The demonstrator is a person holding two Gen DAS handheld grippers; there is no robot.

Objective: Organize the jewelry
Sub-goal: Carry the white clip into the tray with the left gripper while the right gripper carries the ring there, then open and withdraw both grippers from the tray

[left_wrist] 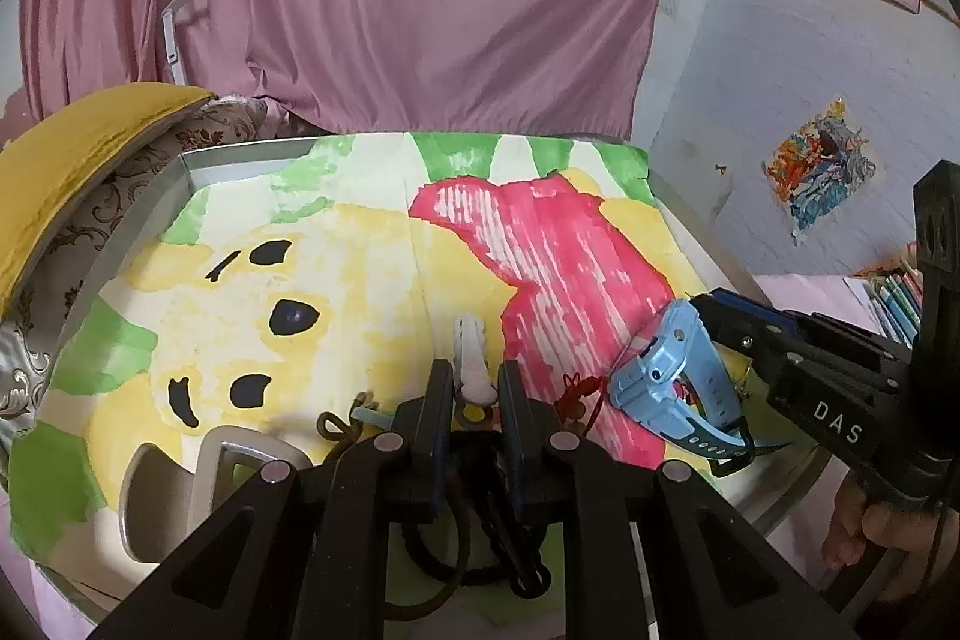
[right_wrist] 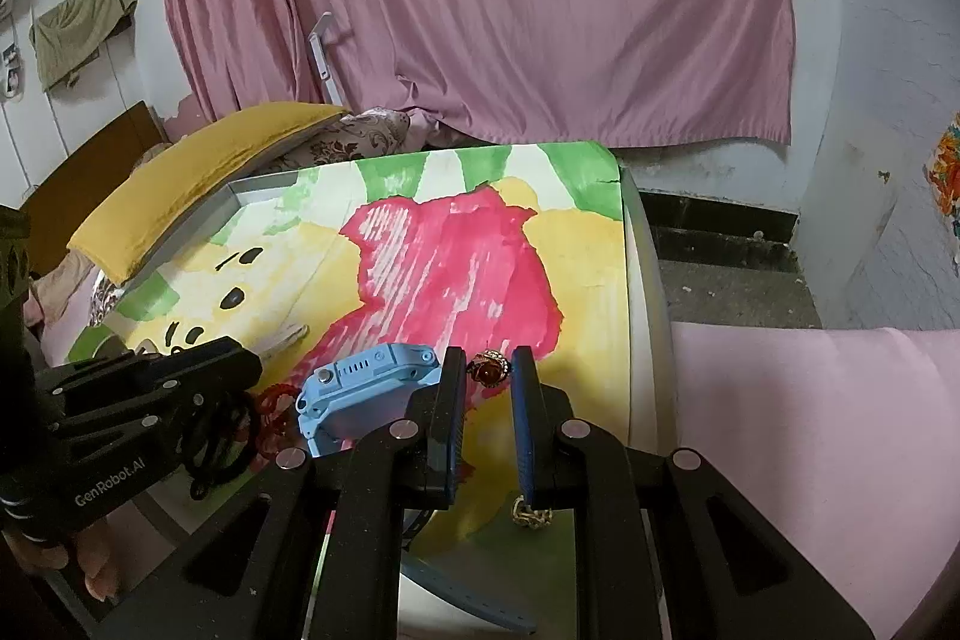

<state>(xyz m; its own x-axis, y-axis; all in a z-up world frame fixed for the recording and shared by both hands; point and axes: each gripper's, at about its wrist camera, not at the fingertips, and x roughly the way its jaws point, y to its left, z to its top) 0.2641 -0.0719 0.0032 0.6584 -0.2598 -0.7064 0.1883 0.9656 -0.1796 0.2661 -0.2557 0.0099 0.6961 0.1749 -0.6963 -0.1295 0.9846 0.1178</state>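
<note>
The left tool (left_wrist: 474, 400) has its fingers parted a little, with a white hair clip (left_wrist: 471, 358) lying between the tips on the painted sheet (left_wrist: 372, 244) that covers the worktop; the jaws look released, not yet pinching. Just right of the clip lies a blue watch (left_wrist: 666, 376), and between clip and watch sits a red knotted charm (left_wrist: 579, 391). The right tool (right_wrist: 487, 388) is also released, its fingers standing either side of a small gold and red ring (right_wrist: 489, 369), which lies just right of the watch in that view. A gold chain piece (right_wrist: 531, 514) lies nearer, under the right finger.

The step in hand seems to be picking up one small piece per tool. To do it well, each tool should be lowered until its fingertips almost touch the sheet, centred on its piece, then closed slowly so that the ring does not roll away and the clip does not skid. The sheet could wrinkle and lift if caught.
</note>
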